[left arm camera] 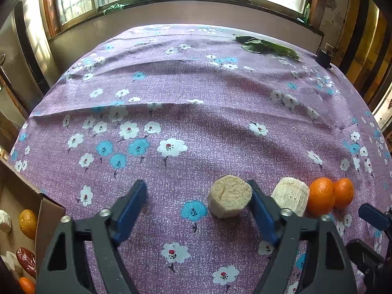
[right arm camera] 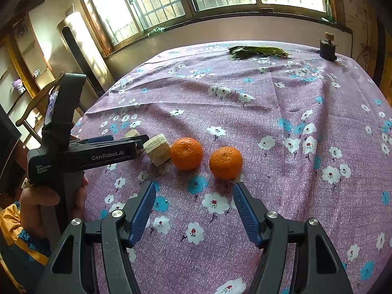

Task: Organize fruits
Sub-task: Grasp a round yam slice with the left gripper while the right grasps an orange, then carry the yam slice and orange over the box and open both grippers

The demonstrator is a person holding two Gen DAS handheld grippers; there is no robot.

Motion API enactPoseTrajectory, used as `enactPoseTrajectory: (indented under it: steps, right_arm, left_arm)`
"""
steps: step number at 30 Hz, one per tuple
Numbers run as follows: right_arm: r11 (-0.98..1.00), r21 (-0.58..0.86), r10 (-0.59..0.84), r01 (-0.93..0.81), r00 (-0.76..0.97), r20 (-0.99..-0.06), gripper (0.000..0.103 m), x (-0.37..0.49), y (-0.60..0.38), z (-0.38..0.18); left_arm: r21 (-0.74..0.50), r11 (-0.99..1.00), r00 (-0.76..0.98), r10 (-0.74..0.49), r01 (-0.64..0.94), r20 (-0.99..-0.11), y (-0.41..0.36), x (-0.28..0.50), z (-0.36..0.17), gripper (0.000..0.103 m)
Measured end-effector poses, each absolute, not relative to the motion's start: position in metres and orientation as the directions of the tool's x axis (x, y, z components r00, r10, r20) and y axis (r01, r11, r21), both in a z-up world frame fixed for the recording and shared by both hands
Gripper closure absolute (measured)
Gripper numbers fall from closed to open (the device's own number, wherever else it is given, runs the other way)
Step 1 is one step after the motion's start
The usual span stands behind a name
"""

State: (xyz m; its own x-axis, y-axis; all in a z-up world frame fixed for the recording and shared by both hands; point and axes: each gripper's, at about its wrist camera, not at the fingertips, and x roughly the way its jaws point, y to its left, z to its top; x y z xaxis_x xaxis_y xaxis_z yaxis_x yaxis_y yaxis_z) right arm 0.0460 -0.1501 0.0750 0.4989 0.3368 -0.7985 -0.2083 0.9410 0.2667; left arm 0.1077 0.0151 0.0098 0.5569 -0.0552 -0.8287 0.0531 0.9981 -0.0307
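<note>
Left gripper (left arm camera: pixel 198 193): jaws apart, nothing clamped; tan cut chunk (left arm camera: pixel 229 199) between the fingers, hard against the right pad, clear of the left one.
Pale chunk (left arm camera: pixel 291 194): just outside the left gripper's right finger, at 3 o'clock from the tan chunk; touching the near orange (left arm camera: pixel 321 196).
Far orange (left arm camera: pixel 344 192): at 3 o'clock from the near orange, the two touching in the left wrist view.
Right gripper (right arm camera: pixel 194 193): jaws about half apart, empty, over bare cloth.
Oranges, right wrist view: one (right arm camera: pixel 186 153) at 12 o'clock from the right gripper, the other (right arm camera: pixel 226 163) at 1 o'clock, just beyond the right fingertip; a gap between them here.
Desk (left arm camera: pixel 196 85): covered in purple flowered cloth; green leaves (left arm camera: pixel 267 46) near the far edge at 1 o'clock.
Cardboard box (left arm camera: pixel 46 213): at 9 o'clock from the left gripper, off the desk's edge; an orange fruit, pale pieces and a red one inside.
Hand (right arm camera: pixel 49 196): wrapped round the left gripper's handle.
</note>
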Motion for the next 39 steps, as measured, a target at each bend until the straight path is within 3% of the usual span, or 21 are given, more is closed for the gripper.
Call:
enactPoseTrajectory:
  steps: [1, 2, 4, 10, 14, 39]
  right_arm:
    - [0.945, 0.253, 0.324, -0.206, 0.500, -0.803, 0.033, 0.049, -0.150, 0.074]
    - [0.952, 0.229, 0.302, -0.202, 0.503, -0.810, 0.033, 0.052, -0.149, 0.073]
    - [0.962, 0.188, 0.266, -0.200, 0.508, -0.820, 0.033, 0.059, -0.148, 0.071]
    - [0.967, 0.151, 0.235, -0.203, 0.499, -0.834, 0.037, 0.079, -0.148, 0.060]
    - [0.964, 0.176, 0.254, -0.199, 0.496, -0.830, 0.068, 0.083, -0.151, 0.057]
    - [0.890, 0.304, 0.438, -0.339, 0.454, -0.776, 0.067, -0.023, -0.095, 0.090]
  left_arm:
    - [-0.018, 0.998, 0.574, -0.051, 0.064, -0.817, 0.013, 0.106, 0.011, 0.046]
    - [-0.031, 0.996, 0.572, -0.073, 0.083, -0.817, 0.011, 0.105, 0.012, 0.062]
    - [-0.034, 0.994, 0.571, -0.089, 0.107, -0.816, 0.006, 0.103, 0.015, 0.075]
    - [-0.069, 0.992, 0.556, -0.115, 0.102, -0.823, 0.012, 0.099, 0.017, 0.075]
    - [-0.134, 0.988, 0.534, -0.153, 0.074, -0.832, 0.025, 0.089, 0.018, 0.075]
    - [-0.144, 0.990, 0.592, -0.119, 0.005, -0.797, 0.093, -0.037, 0.068, 0.075]
